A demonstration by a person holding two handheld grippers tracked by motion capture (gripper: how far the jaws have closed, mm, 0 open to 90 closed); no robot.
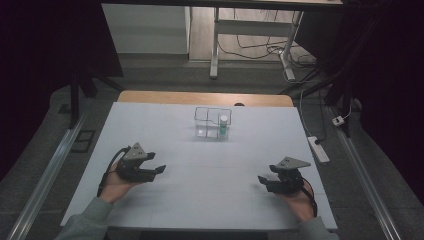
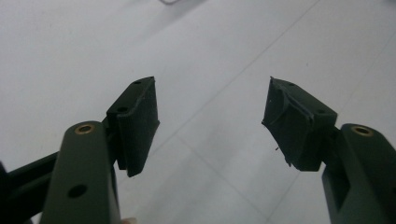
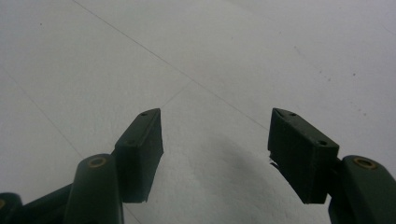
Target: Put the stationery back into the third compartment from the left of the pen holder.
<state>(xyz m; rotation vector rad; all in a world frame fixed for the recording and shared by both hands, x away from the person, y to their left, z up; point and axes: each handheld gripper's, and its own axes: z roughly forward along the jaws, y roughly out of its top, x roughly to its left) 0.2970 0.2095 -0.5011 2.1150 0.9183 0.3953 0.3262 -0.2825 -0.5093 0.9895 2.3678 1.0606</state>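
A clear wire-edged rack (image 1: 212, 122) stands at the middle back of the white table (image 1: 200, 200), with a small green-and-white bottle (image 1: 223, 126) upright in its right compartment. My left gripper (image 1: 159, 165) rests low over the table's front left, held in a hand, its jaws pointing right. In the left gripper view the left gripper (image 2: 210, 123) stands open with bare table between its pads. My right gripper (image 1: 262, 181) sits at the front right, jaws pointing left. The right gripper (image 3: 215, 154) is open over bare table too.
The white table ends in a wooden strip (image 1: 205, 98) at the back. Metal rails (image 1: 50, 170) run along both sides. A power strip (image 1: 318, 149) lies on the floor at the right, and desk legs with cables (image 1: 260, 47) stand beyond the table.
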